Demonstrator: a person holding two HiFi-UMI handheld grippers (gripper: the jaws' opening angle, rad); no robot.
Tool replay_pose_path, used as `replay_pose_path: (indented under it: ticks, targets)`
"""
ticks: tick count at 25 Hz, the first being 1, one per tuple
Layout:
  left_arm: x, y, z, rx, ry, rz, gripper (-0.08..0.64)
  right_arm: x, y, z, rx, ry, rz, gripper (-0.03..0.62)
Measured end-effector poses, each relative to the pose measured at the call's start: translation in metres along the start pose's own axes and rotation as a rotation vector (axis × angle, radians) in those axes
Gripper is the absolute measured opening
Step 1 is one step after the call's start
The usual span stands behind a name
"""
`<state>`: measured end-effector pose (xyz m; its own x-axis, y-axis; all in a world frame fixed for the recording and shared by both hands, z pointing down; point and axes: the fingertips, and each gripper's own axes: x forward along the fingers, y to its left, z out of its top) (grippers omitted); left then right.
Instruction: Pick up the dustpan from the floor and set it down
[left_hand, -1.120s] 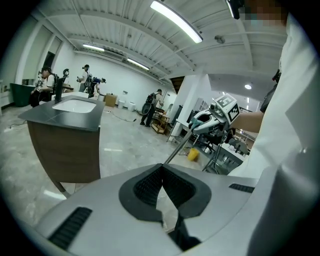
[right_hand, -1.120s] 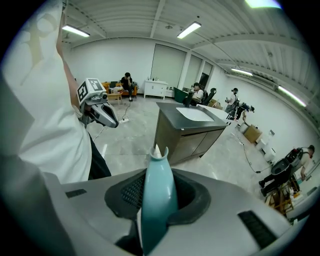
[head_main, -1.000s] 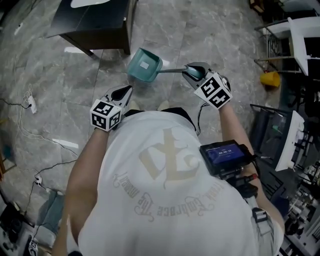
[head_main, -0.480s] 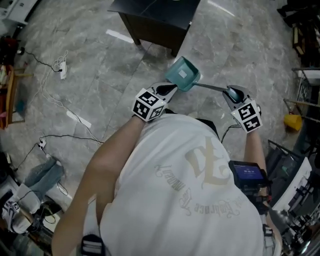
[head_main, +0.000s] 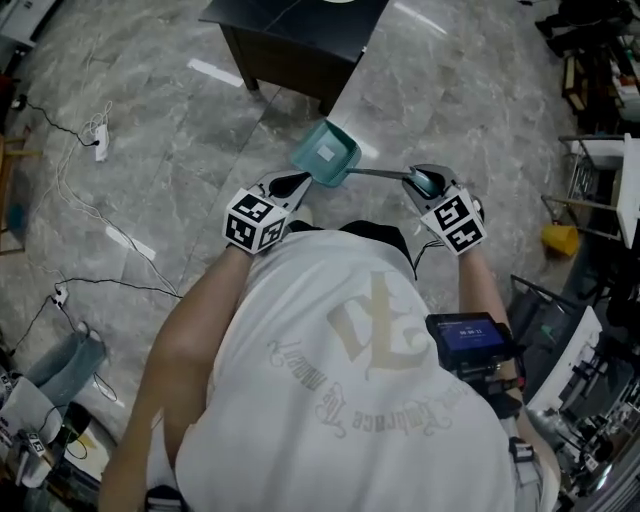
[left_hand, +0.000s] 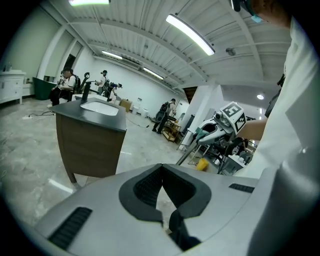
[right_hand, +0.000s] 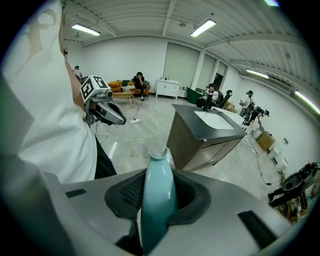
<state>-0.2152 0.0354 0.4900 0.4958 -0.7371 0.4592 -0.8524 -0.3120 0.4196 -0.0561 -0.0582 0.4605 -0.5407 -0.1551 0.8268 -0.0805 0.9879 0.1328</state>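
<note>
- Grey marbled floor (head_main: 180, 130) fills the head view, with white cables (head_main: 85, 215) trailing across it on the left.
- A dark cabinet (head_main: 300, 45) stands at the top of that view. A white basin (left_hand: 99, 107) is sunk into its top, and what the basin holds cannot be seen.
- The teal dustpan (head_main: 325, 155) is in front of the person, between the cabinet's near corner and the two grippers. Its scoop faces up and shows only a pale rectangular label (head_main: 328, 152) inside.
- A thin metal rod (head_main: 375, 172) runs from the scoop to a teal handle (right_hand: 159, 195). From above I cannot tell whether the scoop touches the floor.
- The right gripper (head_main: 418, 180) is clamped on that handle. In the right gripper view both dark pads press its sides, and the handle's end pokes out past them.
- The left gripper (head_main: 298, 182) sits just beside the scoop's near edge. Its jaws meet at the tips with nothing between them.
</note>
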Motion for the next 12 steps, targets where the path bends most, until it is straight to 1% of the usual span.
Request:
replay_pose_path:
  ticks: [12]
  targets:
    - [-0.029, 0.024, -0.015, -0.092, -0.02, 0.131, 0.011, 0.037, 0.001, 0.038, -0.093, -0.024, 0.064, 0.104]
